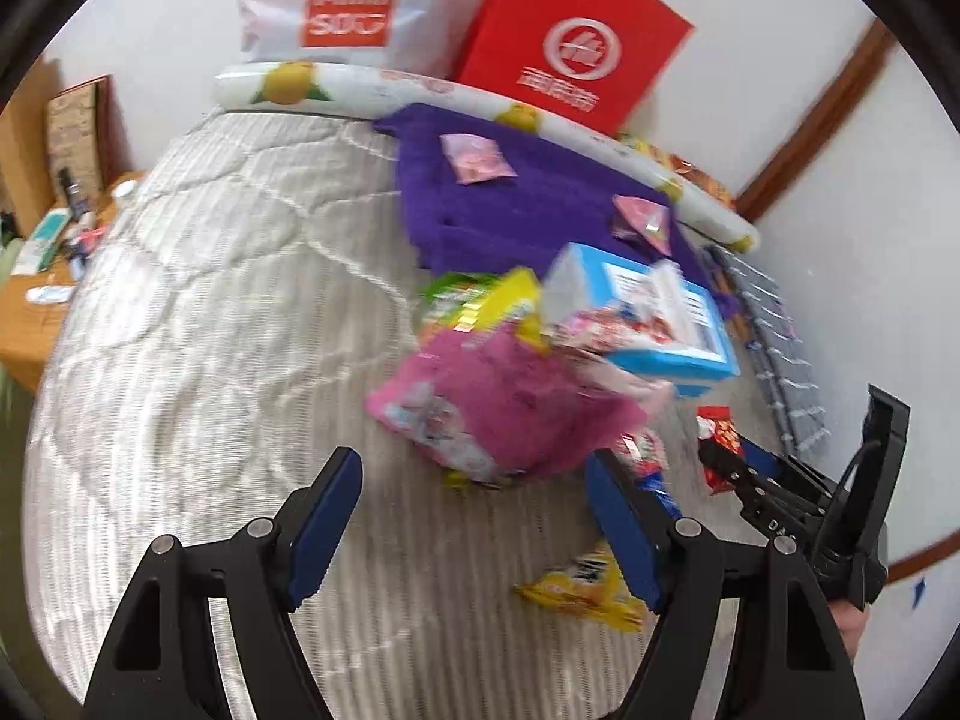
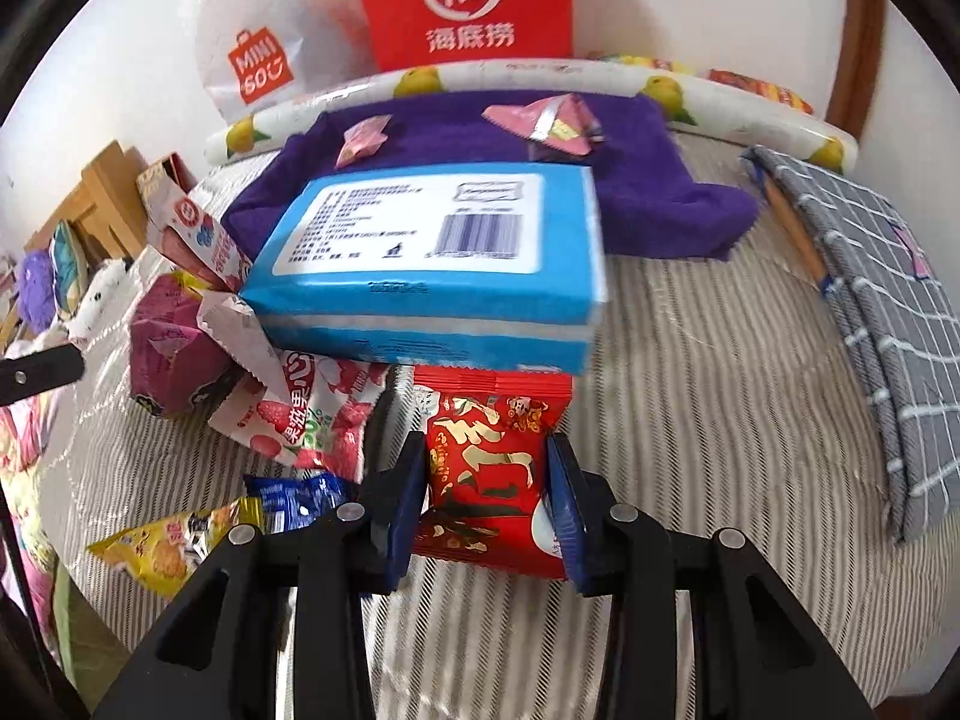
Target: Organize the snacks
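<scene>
My right gripper [image 2: 487, 456] is shut on a red snack packet [image 2: 486, 462] that lies on the striped bedding, just in front of a blue box [image 2: 432, 258]. From the left wrist view the right gripper [image 1: 750, 480] sits low at the right with the red packet [image 1: 720, 432] at its tips. My left gripper [image 1: 474, 468] is open with nothing between its fingers, just short of a pink snack bag [image 1: 498, 402]. A strawberry-print packet [image 2: 312, 420], a small blue packet [image 2: 294, 498] and a yellow packet [image 2: 162, 546] lie to the left of the red one.
A purple cloth [image 1: 510, 198] behind the pile carries two small pink packets [image 1: 477, 159]. A lemon-print roll [image 1: 360, 90], a red paper bag [image 1: 570, 42] and a white shopping bag [image 1: 336, 6] stand by the wall. A grey checked cloth [image 2: 870, 312] lies at right, a wooden table [image 1: 36, 312] at left.
</scene>
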Tool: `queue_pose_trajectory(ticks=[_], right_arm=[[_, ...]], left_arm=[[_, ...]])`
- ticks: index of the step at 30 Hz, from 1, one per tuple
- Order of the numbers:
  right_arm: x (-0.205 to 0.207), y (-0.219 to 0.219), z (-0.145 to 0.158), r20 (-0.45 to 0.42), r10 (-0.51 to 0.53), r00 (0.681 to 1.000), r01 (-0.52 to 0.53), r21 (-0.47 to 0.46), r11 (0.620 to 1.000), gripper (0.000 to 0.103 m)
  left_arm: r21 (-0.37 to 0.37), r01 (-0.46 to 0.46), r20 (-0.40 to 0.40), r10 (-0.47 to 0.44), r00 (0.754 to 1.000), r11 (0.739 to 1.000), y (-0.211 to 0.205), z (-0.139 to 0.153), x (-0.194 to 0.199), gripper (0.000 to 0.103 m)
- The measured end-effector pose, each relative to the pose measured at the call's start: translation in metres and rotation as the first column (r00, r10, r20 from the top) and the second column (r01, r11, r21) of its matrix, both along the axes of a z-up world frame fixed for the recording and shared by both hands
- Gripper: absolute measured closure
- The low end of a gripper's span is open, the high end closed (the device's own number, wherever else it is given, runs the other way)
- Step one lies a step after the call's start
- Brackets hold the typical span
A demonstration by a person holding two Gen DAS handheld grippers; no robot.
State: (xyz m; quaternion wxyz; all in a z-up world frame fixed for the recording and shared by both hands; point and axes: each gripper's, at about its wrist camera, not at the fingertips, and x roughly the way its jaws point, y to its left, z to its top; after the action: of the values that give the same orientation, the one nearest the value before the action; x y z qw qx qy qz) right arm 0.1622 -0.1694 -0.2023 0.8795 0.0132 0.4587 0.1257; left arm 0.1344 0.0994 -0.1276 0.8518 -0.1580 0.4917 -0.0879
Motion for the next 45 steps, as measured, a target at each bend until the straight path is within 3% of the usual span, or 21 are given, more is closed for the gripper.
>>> queue_pose_trajectory(ticks=[10,15,23,28,30,36,45], right_arm=[[-0.026,-0.044,0.006,0.034,-0.079,0.996,0.078,0.048,0.996,0.064],[-0.040,-0.064,0.005,0.046,-0.109,0.993,0.107,0.059,0.993,0.064],[-0.058,-0.077,-0.006,0.037,-0.121,0.992,0.119,0.069,0.991,0.064],[-0.060,-0.078,-0.011,0.029,-0.124,0.992,0.122,0.067,0.990,0.064],[-0.060,-0.078,-0.011,0.030,-0.123,0.992,0.121,0.065,0.991,0.064],[-0.060,-0.075,-0.005,0.035,-0.117,0.992,0.115,0.058,0.992,0.064],[-0.060,-0.062,0.013,0.054,-0.092,0.994,0.090,0.042,0.995,0.064]], left_arm=[[0.071,0.147,0.002,-0.147,0.989,0.987,-0.064,-0.002,-0.015,0.020],[0.084,0.199,-0.011,-0.199,0.980,0.976,-0.087,-0.014,-0.020,0.020],[0.169,0.249,-0.045,-0.245,0.969,0.954,-0.111,-0.038,-0.028,0.020],[0.197,0.265,-0.048,-0.260,0.964,0.944,-0.116,-0.045,-0.030,0.024],[0.208,0.266,-0.049,-0.262,0.964,0.941,-0.117,-0.047,-0.030,0.034],[0.169,0.257,-0.030,-0.255,0.966,0.952,-0.108,-0.042,-0.034,0.042],[0.143,0.247,0.007,-0.250,0.968,0.958,-0.097,-0.022,-0.040,0.043]])
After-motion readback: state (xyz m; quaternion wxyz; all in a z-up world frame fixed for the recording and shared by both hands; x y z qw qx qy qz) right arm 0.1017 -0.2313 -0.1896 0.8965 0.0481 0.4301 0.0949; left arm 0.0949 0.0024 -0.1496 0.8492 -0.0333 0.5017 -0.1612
